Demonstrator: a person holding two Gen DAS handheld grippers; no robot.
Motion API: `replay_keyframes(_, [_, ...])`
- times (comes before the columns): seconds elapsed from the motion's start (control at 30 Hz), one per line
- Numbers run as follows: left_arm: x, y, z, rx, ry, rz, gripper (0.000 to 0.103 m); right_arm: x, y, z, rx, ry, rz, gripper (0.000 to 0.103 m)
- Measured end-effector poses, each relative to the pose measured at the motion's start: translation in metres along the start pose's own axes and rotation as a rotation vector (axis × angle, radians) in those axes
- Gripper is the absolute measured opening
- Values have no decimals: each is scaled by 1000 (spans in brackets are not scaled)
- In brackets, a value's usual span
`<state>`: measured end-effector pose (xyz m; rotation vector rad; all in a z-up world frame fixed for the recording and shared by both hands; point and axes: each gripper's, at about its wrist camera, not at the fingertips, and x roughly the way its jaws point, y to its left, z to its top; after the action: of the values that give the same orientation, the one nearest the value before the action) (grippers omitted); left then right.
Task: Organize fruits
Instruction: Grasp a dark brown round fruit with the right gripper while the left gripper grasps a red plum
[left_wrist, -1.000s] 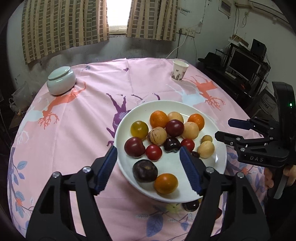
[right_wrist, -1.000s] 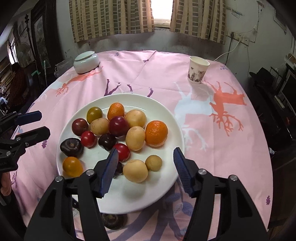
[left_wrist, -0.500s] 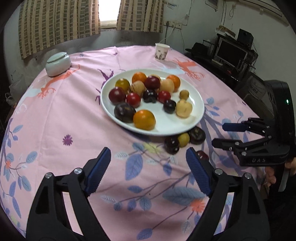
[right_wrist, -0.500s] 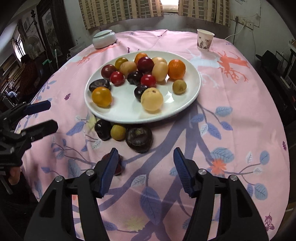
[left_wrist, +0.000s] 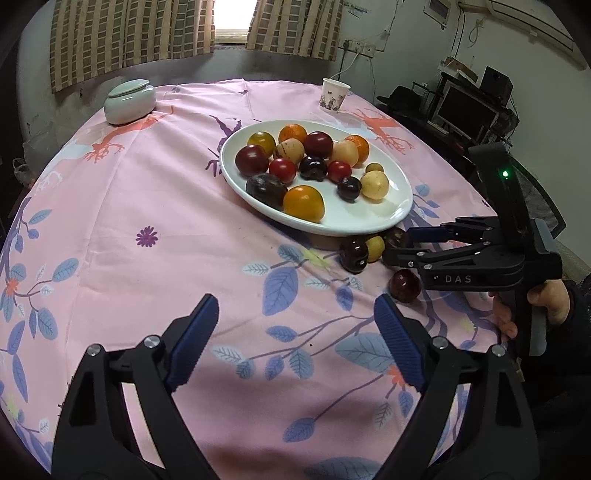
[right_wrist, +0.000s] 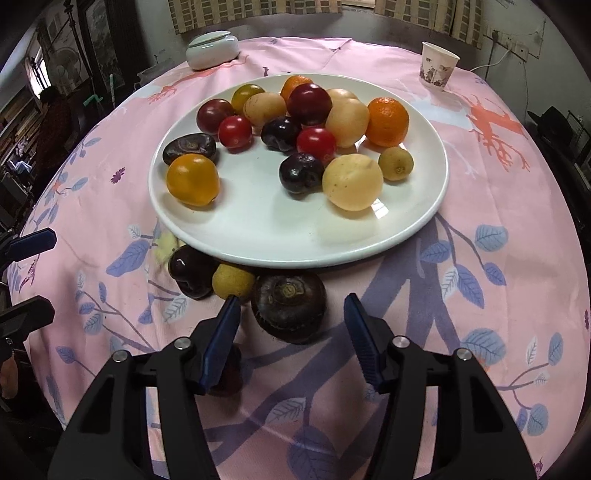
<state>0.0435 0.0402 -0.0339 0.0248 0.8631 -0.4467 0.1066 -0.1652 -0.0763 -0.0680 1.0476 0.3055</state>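
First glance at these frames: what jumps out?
A big white plate piled with mixed fruit sits mid-table on a pink tablecloth. A few fruits lie loose on the cloth by its near rim, the largest a dark round fruit. The right gripper, jaws just closing, is right at that fruit but not yet pressing it; the left gripper is wide open over bare cloth.

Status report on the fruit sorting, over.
Left gripper open, empty. Right gripper closing around dark round fruit, not gripped. Yellow-green fruit touches it; white plate rim close behind.
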Motion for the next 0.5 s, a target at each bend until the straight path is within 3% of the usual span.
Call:
replay_keyframes(0.03, [0, -3, 0, 8, 2, -4, 88, 0, 0, 0, -2, 10, -8, 41])
replay_keyframes(0.33, [12, -45, 2, 95, 48, -14, 88, -28, -4, -15, -5, -52, -19, 41])
replay_keyframes(0.5, [32, -71, 6, 116, 70, -26, 88, -53, -31, -38, 50, -87, -78, 41])
